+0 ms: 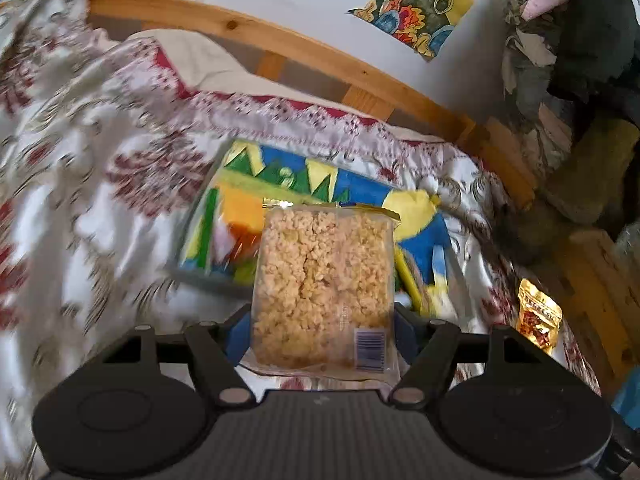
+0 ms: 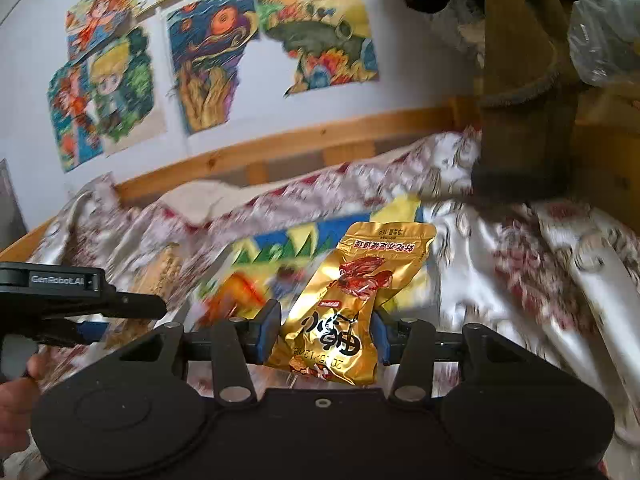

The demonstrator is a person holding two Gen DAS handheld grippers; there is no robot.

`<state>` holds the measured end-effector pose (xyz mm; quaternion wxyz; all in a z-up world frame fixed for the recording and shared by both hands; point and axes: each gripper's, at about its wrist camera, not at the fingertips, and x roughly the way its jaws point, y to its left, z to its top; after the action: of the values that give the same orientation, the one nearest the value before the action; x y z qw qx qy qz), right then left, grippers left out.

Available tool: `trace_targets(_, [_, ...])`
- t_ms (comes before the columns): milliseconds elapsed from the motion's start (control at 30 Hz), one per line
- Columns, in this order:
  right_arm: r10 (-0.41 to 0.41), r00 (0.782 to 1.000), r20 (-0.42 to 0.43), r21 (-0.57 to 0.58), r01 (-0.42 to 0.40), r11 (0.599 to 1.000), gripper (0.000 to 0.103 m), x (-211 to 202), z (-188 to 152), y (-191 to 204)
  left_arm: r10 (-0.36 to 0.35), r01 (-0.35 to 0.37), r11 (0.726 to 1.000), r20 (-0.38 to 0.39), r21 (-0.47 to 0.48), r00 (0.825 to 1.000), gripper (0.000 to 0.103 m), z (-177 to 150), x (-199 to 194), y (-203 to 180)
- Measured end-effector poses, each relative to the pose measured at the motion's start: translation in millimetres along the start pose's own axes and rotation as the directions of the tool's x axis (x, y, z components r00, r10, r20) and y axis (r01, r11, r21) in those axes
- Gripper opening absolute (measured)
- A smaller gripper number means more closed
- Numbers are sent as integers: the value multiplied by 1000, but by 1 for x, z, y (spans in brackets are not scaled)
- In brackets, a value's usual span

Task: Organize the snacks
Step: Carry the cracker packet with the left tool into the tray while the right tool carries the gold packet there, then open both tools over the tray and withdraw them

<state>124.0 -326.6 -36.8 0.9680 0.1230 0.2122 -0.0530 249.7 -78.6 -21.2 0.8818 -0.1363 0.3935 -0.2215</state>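
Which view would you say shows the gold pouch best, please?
The right wrist view: the gold pouch fills the centre, gripped in the right tool. The left wrist view shows only another, small gold pouch lying near its right edge.

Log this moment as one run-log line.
left gripper: shut on rice cake pack | right gripper: shut on gold pouch | below: colourful tray on bedspread

A bedroom in a home: a bed (image 1: pixel 100 168) covered with a white-and-red floral spread stretches ahead of the claw, its pine rail (image 1: pixel 304 46) running along a white wall (image 2: pixel 340 112). Hand-coloured drawings (image 2: pixel 208 64) are stuck to that wall above the rail, and clothes (image 1: pixel 580 40) are heaped at the right end.
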Motion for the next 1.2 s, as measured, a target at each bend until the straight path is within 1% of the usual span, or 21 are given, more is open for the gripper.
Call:
trace_targets(100, [-10, 1000, 14, 4, 10, 1000, 49, 31, 9, -5, -5, 5, 1000, 6, 17, 1000, 74, 22, 32, -8])
trace_targets(200, [-26, 1000, 18, -23, 26, 999, 49, 58, 18, -8, -20, 20, 999, 24, 35, 999, 74, 43, 62, -15])
trace_targets(300, [-53, 998, 19, -45, 54, 998, 49, 82, 26, -15, -3, 1, 998, 31, 70, 1000, 74, 58, 91, -24])
trace_targets(367, [-52, 999, 4, -38, 52, 998, 49, 98, 31, -23, -3, 2, 998, 20, 68, 1000, 74, 64, 109, -28])
trace_targets(433, [-56, 998, -22, -40, 55, 998, 49, 110, 33, -28, 6, -7, 996, 6, 86, 1000, 74, 66, 126, -34])
trace_targets(533, [-74, 994, -86, -36, 71, 997, 49, 125, 31, -37, 26, -22, 993, -26, 113, 999, 74, 67, 148, -40])
trace_targets(600, [-76, 992, -105, -36, 72, 997, 49, 131, 29, -41, 39, -33, 992, -53, 118, 998, 74, 64, 161, -44])
trace_targets(667, [-78, 989, -127, -38, 74, 997, 49, 137, 27, -44, 68, -58, 988, -67, 146, 995, 74, 60, 171, -49])
trace_targets(767, [-77, 986, -150, -45, 71, 996, 49, 145, 24, -45, 106, -90, 977, -77, 192, 991, 72, 58, 179, -55])
trace_targets(833, [-79, 984, -162, -53, 72, 996, 50, 149, 20, -46, 116, -99, 973, -71, 210, 991, 74, 57, 179, -58])
trace_targets(900, [-97, 981, -168, -58, 89, 994, 60, 152, 18, -47, 115, -98, 973, -73, 208, 991, 79, 58, 176, -59])
trace_targets(933, [-96, 982, -160, -51, 89, 995, 72, 149, 17, -48, 113, -96, 974, -70, 203, 991, 83, 58, 174, -59])
trace_targets(967, [-85, 985, -150, -38, 80, 996, 80, 147, 17, -49, 108, -94, 976, -62, 197, 992, 86, 58, 170, -59])
trace_targets(1033, [-77, 988, -137, -32, 73, 997, 85, 142, 20, -51, 98, -88, 978, -43, 187, 994, 87, 57, 159, -58])
trace_targets(1100, [-82, 990, -116, -37, 78, 996, 89, 133, 23, -49, 92, -87, 982, -21, 166, 996, 92, 56, 145, -56])
trace_targets(1133, [-88, 991, -100, -34, 85, 996, 93, 126, 25, -48, 83, -81, 984, -4, 156, 997, 94, 55, 136, -55])
trace_targets(1200, [-94, 993, -68, -25, 93, 995, 95, 109, 26, -46, 72, -78, 986, 45, 145, 996, 100, 52, 113, -54])
